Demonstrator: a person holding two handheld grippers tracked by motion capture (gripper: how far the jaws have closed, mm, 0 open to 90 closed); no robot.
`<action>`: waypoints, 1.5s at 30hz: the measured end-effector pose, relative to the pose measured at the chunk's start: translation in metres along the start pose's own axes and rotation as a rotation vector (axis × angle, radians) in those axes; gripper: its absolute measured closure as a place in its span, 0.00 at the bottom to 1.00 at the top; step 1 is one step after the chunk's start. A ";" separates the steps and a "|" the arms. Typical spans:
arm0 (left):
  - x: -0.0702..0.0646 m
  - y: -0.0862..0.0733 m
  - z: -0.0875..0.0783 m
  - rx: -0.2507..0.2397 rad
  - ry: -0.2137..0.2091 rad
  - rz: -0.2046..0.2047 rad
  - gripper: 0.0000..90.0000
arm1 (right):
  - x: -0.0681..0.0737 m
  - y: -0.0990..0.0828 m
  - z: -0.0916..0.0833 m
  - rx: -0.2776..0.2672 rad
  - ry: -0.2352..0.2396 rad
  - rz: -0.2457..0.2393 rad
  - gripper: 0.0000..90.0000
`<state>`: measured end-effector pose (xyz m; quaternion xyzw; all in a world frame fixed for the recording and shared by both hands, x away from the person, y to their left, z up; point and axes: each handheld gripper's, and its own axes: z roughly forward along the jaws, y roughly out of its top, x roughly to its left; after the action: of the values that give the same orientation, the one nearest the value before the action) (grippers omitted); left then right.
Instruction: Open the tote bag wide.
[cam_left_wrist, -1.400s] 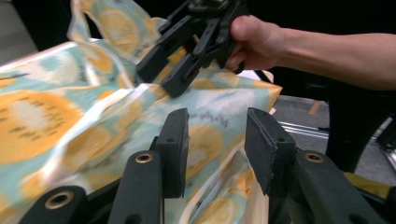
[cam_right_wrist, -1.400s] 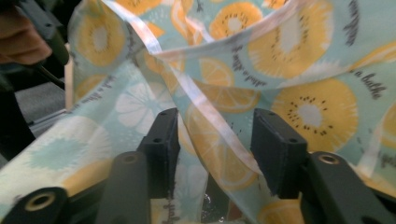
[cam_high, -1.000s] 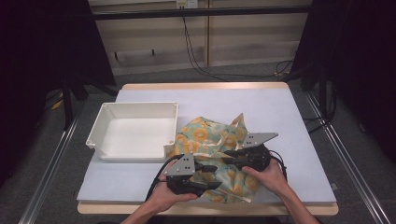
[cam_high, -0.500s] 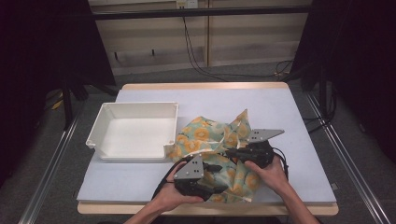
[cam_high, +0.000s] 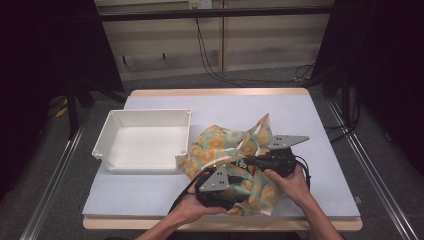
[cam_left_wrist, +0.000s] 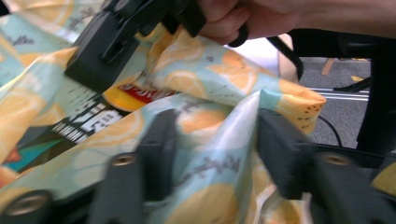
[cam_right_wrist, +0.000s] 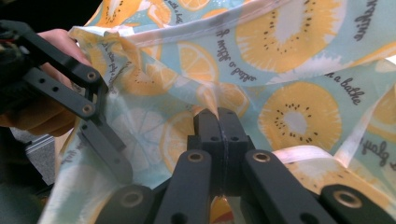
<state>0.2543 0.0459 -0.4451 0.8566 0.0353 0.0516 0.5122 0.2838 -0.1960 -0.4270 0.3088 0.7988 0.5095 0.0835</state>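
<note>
A fruit-print cloth (cam_high: 225, 147) lies crumpled on the table, right of the white tray. My right gripper (cam_right_wrist: 217, 116) is shut on a fold of it, with the fabric rising from between its tips. In the high view the right gripper (cam_high: 247, 163) sits on the cloth's near right part. My left gripper (cam_left_wrist: 215, 135) is open, its jaws wide apart with a ridge of cloth (cam_left_wrist: 219, 140) between them. In the high view the left gripper (cam_high: 239, 189) is at the cloth's near edge. A packet with a red and yellow label (cam_left_wrist: 135, 95) peeks out among the folds.
An empty white tray (cam_high: 107, 145) stands on the left of the pale table (cam_high: 310, 125). The table's near edge (cam_high: 125, 222) is close under both hands. Metal rails run along both sides of the table, and cables lie on the floor beyond it.
My left gripper has moved right, onto the cloth's near edge and closer to the right gripper. The right gripper has stayed almost still, holding its fold.
</note>
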 end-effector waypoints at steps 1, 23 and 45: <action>0.000 -0.001 0.000 -0.001 0.017 -0.018 0.64 | 0.000 0.000 0.000 0.000 -0.001 0.000 1.00; -0.017 0.012 -0.016 -0.078 -0.201 -0.048 1.00 | -0.057 0.020 -0.011 -0.048 -0.069 0.068 1.00; -0.049 0.008 -0.009 -0.006 -0.365 0.041 1.00 | -0.122 0.048 0.024 -0.005 -0.146 0.163 1.00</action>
<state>0.2042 0.0444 -0.4360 0.8507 -0.0758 -0.0941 0.5116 0.4117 -0.2345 -0.4187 0.4087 0.7615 0.4928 0.1007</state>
